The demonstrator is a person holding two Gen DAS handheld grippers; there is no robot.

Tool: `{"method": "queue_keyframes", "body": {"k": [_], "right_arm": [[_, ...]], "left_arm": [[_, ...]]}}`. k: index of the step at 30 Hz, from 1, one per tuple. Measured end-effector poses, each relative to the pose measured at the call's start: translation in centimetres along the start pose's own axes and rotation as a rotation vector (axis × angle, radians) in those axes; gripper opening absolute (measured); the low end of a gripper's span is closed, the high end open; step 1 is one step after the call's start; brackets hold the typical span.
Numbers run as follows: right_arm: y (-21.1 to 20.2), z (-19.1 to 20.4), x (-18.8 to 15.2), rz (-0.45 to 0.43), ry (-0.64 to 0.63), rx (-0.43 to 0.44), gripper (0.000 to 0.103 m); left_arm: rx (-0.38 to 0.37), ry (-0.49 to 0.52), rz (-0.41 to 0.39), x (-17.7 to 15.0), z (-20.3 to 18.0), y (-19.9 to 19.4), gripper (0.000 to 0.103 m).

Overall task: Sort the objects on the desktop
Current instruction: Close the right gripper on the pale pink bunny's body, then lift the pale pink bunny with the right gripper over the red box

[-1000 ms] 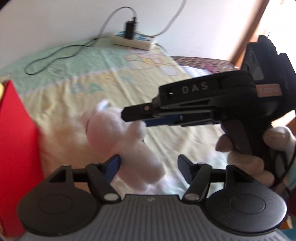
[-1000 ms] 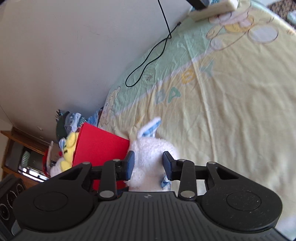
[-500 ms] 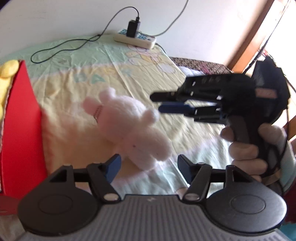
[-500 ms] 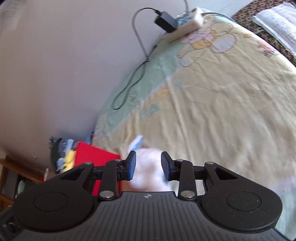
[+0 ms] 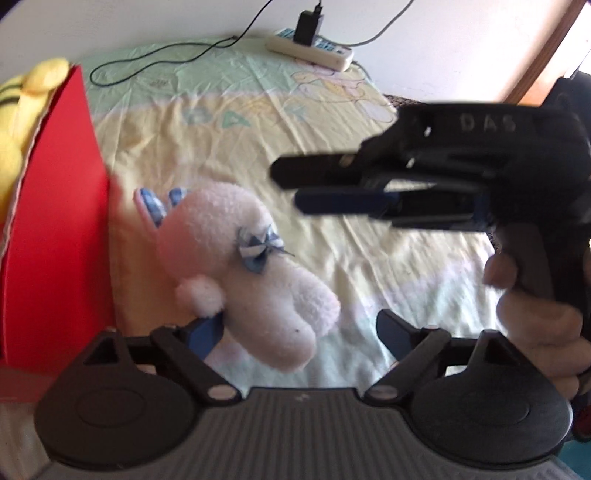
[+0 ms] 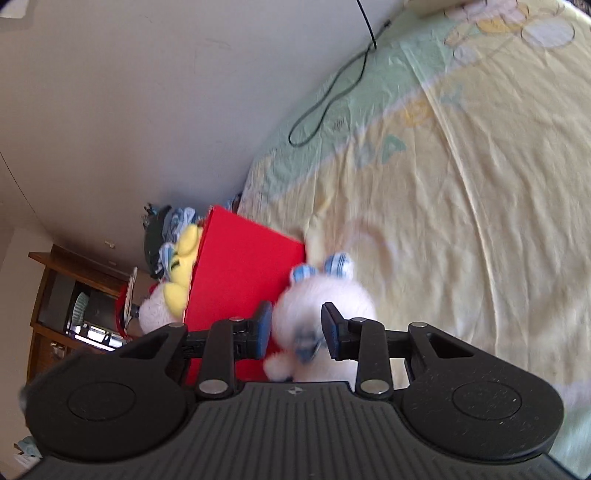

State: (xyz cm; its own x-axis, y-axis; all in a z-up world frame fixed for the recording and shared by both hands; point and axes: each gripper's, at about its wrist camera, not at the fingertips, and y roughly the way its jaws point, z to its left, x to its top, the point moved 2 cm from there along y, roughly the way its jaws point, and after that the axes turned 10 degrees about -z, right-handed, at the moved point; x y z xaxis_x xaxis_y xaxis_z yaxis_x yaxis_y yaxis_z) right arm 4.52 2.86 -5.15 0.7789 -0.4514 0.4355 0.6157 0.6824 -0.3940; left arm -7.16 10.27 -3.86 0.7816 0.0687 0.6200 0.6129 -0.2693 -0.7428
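The white plush rabbit has rolled bow-up beside the red box on the yellow sheet, lying between the left gripper's spread jaws, while the right gripper, jaws apart and empty, hovers above it.

I observe a plain white wall, a yellow-green printed bedsheet in daylight, and a wooden cabinet in the corner.
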Motion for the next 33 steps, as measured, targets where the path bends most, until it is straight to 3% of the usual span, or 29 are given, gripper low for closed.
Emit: {"method": "queue_keyframes", "body": {"k": [3,7,16,20,25,33], "right_arm": [[0.8,-1.2,0.7,0.005,-0.048,-0.079,0.037],[2.3,-2.5,-0.5,0.115,-0.024,-0.057,0.050],[5.0,-2.2,-1.8,0.201,0.022,0.014,0.054],[4.6,-2.2,-1.7,0.203,0.034,0.029,0.049],[1.3,-2.3,-1.8,0.155,0.054,0.015,0.047],[-5.4,2.5,-2.3,-0.092,-0.069,0.026,0.047]], "left_arm": [[0.004,-0.052,0.023,-0.2,1.0,0.6,0.089],[0.018,-0.098,0.037,-0.2,1.8,1.4,0.089],[0.074,0.016,0.033,0.3,0.5,3.0,0.080],[0.053,0.032,0.025,0.4,0.1,2.8,0.078],[-0.025,0.082,-0.004,0.3,-1.6,1.6,0.075],[-0.096,0.217,-0.174,1.6,-4.7,-3.3,0.075]]}}
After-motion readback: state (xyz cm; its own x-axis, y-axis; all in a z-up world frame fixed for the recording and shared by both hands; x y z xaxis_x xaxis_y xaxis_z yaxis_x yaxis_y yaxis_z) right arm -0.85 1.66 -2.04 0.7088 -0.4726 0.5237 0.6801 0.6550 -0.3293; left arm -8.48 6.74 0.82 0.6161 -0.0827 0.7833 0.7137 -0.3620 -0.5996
